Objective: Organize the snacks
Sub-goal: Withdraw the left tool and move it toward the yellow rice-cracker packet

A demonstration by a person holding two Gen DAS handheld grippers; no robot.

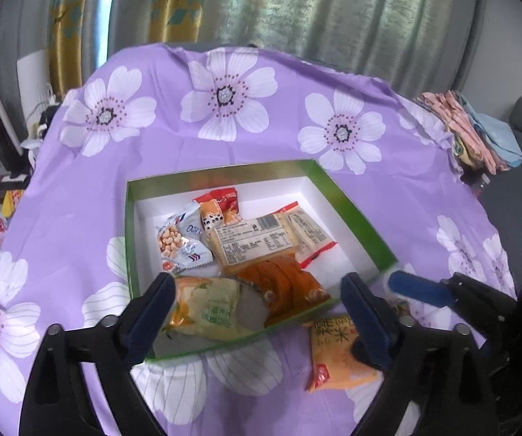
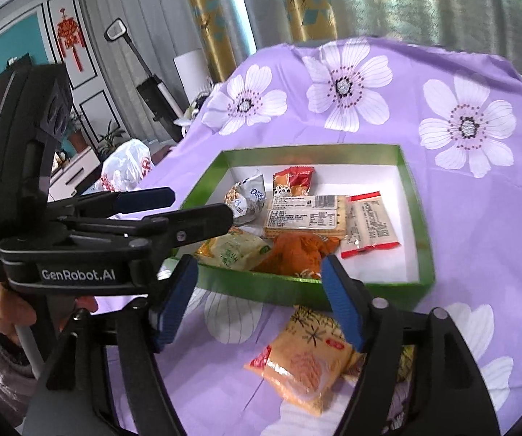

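Purple floral tablecloth (image 1: pixel 261 167) carries a green box (image 1: pixel 355 214) holding several snack packets. Left gripper (image 1: pixel 257 309) spread wide, empty, over the box's near edge. Right gripper (image 2: pixel 257 301) parted, empty, above an orange packet (image 2: pixel 304 363) lying outside the box.

Left tongs (image 1: pixel 257 312) and right tongs (image 2: pixel 257 299) gape wide, empty, angled downward.

A home living room. Behind the surface, covered with a purple flowered cloth (image 2: pixel 388 138), hang grey and gold curtains (image 2: pixel 304 3). Left of the cloth a red knot ornament (image 2: pixel 68 38) hangs on a panelled wall, with potted plants (image 2: pixel 110 138) and a stick vacuum (image 2: pixel 152 91) below.
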